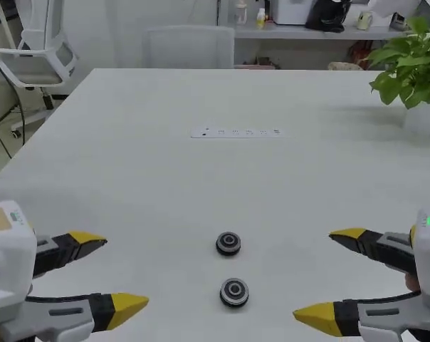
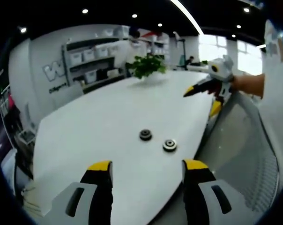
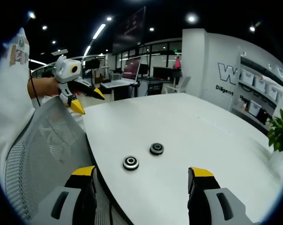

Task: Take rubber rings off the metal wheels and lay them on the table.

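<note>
Two small metal wheels with black rubber rings lie on the white table near its front edge. One wheel (image 1: 228,244) (image 2: 145,135) (image 3: 156,149) sits a little farther back, the other wheel (image 1: 234,292) (image 2: 169,145) (image 3: 130,162) closer to me. My left gripper (image 1: 117,274) (image 2: 147,169) (image 3: 89,100) is open at the lower left, holding nothing. My right gripper (image 1: 329,274) (image 3: 143,174) (image 2: 201,99) is open at the lower right, also holding nothing. Both grippers point inward at the wheels from either side, each well apart from them.
A socket strip (image 1: 236,132) is set flat into the table's middle. A potted green plant (image 1: 411,68) (image 2: 146,65) stands at the far right. White chairs (image 1: 40,53) stand beyond the far edge. A mesh chair back (image 3: 52,154) lies below the front edge.
</note>
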A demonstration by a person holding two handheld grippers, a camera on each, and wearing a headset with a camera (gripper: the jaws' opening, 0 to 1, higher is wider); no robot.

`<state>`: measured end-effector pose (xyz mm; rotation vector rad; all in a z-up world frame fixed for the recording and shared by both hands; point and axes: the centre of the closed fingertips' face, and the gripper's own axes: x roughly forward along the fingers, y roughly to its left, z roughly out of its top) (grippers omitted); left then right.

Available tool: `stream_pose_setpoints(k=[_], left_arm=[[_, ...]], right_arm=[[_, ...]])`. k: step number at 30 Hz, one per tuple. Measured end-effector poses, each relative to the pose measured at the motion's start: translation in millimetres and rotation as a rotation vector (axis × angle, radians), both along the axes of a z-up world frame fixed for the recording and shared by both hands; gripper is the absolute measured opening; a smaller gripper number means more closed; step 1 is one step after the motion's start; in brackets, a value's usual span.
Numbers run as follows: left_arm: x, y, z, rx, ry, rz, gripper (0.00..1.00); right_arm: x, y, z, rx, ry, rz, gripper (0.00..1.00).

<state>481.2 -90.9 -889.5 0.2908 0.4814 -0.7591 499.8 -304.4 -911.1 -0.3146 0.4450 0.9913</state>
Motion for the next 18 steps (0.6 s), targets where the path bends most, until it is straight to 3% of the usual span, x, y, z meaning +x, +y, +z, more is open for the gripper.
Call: stream_pose_setpoints(k=[18], left_arm=[[5.8, -0.1, 2.8, 0.0, -0.009, -0.002, 0.61]], right_arm=[[4.7, 2.0, 3.3, 0.003, -0.011, 0.005, 0.78]])
